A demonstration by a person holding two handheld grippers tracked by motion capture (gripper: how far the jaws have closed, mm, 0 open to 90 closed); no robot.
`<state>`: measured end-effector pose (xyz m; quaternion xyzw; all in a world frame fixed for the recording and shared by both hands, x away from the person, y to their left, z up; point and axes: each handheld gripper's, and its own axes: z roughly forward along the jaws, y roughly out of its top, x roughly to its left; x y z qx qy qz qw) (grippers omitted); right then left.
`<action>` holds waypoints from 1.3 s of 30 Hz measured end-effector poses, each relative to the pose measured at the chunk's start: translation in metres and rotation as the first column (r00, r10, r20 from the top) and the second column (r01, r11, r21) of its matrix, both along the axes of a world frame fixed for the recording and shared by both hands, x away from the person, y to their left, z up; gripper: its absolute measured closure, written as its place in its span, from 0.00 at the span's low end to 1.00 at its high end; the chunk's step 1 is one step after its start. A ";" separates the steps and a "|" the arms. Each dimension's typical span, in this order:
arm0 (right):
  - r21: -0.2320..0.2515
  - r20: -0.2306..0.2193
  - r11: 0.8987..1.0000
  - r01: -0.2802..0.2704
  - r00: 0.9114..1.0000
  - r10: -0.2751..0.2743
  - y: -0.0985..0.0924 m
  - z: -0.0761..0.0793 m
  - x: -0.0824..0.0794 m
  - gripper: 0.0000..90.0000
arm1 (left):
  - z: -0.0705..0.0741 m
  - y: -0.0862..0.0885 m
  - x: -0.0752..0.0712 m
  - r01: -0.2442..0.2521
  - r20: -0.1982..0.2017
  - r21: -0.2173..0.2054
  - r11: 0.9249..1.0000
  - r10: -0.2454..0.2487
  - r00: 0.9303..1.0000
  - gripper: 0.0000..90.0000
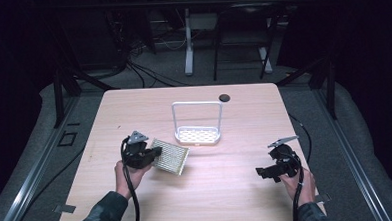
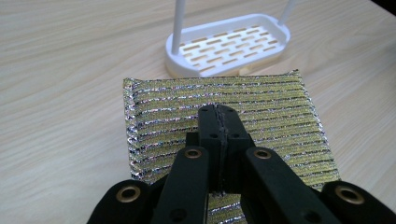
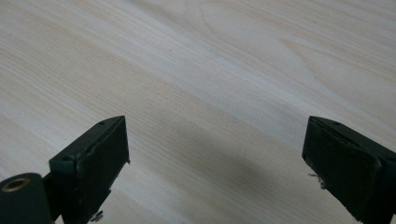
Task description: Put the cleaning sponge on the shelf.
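- Your left gripper (image 1: 156, 152) sits at lower left of the high view, its jaws pinched fully together on the near edge of a scrub pad (image 1: 170, 156).
- The pad is a flat, square piece with gold and silver metallic stripes. In the left gripper view it fills the centre of the frame (image 2: 261, 116), with the closed jaws meeting over its near part.
- In the high view the pad hangs tilted, just left of centre. I cannot tell whether its far edge touches the table (image 1: 228, 199).
- A white rack (image 1: 198, 134) with a slotted base and a tall loop handle stands at centre of the high view, near the pad's far corner. In the left gripper view it sits at top centre (image 2: 229, 44), just beyond the pad.
- Handling, as a judgement: the pad looks light, thin and soft. Expect it to flop and fold rather than hold shape. The woven metallic surface looks rough, so it should not slip easily.
- Best hold: an edge pinch like the present one, near the middle of a side, so the pad hangs evenly.
- Your right gripper (image 1: 265, 172) is at lower right of the high view. Its jaws stand wide apart and empty over bare table in the right gripper view (image 3: 215, 154).
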<state>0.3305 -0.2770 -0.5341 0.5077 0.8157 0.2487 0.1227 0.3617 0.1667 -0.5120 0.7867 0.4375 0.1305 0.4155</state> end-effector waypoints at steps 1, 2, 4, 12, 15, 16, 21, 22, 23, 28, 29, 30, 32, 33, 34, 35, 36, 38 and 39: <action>0.003 0.003 1.000 0.003 1.000 -0.003 0.000 0.000 0.000 0.07 | 0.001 -0.004 0.000 -0.001 -0.001 -0.005 1.000 0.001 1.000 1.00; 0.006 0.003 1.000 0.002 1.000 -0.003 0.000 -0.001 0.000 0.07 | 0.002 -0.008 0.001 0.000 0.005 -0.006 1.000 0.000 1.000 1.00; -0.001 0.001 1.000 -0.002 1.000 0.002 0.000 -0.001 0.000 0.07 | 0.003 -0.015 0.003 -0.001 0.007 -0.014 1.000 0.001 1.000 1.00; 0.006 0.005 1.000 -0.001 1.000 0.001 0.001 0.001 -0.001 0.07 | 0.003 -0.038 0.010 -0.002 0.013 -0.036 0.999 0.003 1.000 1.00; -0.002 0.006 1.000 -0.001 1.000 0.001 0.001 0.001 -0.001 0.07 | 0.002 -0.043 0.012 0.000 0.013 -0.038 0.999 0.000 1.000 1.00; 0.000 0.011 1.000 0.003 1.000 -0.003 0.001 0.001 -0.001 0.07 | 0.001 -0.045 0.013 0.002 0.010 -0.040 0.999 -0.002 1.000 1.00; 0.006 0.014 1.000 0.010 1.000 -0.010 -0.002 0.002 -0.001 0.07 | -0.001 -0.053 0.015 0.002 0.012 -0.035 0.999 -0.002 1.000 1.00; 0.007 0.015 1.000 0.011 1.000 -0.012 -0.002 0.002 -0.001 0.08 | -0.001 -0.054 0.015 0.003 0.013 -0.037 0.999 -0.002 1.000 1.00; 0.007 0.016 1.000 0.012 1.000 -0.012 -0.002 0.002 -0.001 0.08 | -0.001 -0.055 0.016 0.004 0.015 -0.036 0.999 -0.003 1.000 1.00; 0.001 0.016 1.000 0.008 1.000 -0.008 -0.001 0.002 -0.001 0.08 | -0.002 -0.063 0.020 -0.006 0.010 -0.050 0.999 0.006 1.000 1.00; 0.000 0.016 1.000 0.008 1.000 -0.008 -0.001 0.002 -0.001 0.08 | -0.002 -0.064 0.021 -0.006 0.011 -0.052 0.999 0.007 1.000 1.00; 0.000 0.016 1.000 0.008 1.000 -0.008 -0.001 0.002 -0.001 0.08 | -0.002 -0.066 0.023 -0.014 0.006 -0.059 0.998 0.015 1.000 1.00; 0.002 0.015 1.000 0.008 1.000 -0.008 -0.001 0.001 -0.001 0.08 | -0.004 -0.070 0.025 -0.027 0.003 -0.073 0.997 0.027 1.000 1.00; 0.000 0.013 1.000 0.010 1.000 -0.010 -0.001 0.001 -0.001 0.08 | -0.004 -0.071 0.027 -0.024 0.006 -0.067 0.997 0.025 1.000 1.00; 0.000 0.013 1.000 0.010 1.000 -0.010 -0.001 0.001 -0.001 0.08 | -0.005 -0.074 0.028 -0.035 0.006 -0.070 0.997 0.036 0.999 1.00; 0.000 0.013 1.000 0.010 1.000 -0.010 -0.001 0.001 -0.001 0.08 | -0.006 -0.076 0.029 -0.035 0.003 -0.076 0.996 0.036 0.999 1.00; -0.001 0.010 1.000 0.010 1.000 -0.010 0.000 0.001 -0.001 0.08 | -0.007 -0.078 0.031 -0.045 0.005 -0.083 0.996 0.045 0.999 1.00; -0.001 0.013 1.000 0.009 1.000 -0.009 0.000 0.001 -0.001 0.08 | -0.007 -0.081 0.033 -0.058 0.014 -0.080 0.995 0.059 0.998 1.00; 0.000 0.014 1.000 0.010 1.000 -0.010 0.000 0.001 -0.002 0.08 | -0.008 -0.082 0.034 -0.067 0.012 -0.082 0.994 0.069 0.998 1.00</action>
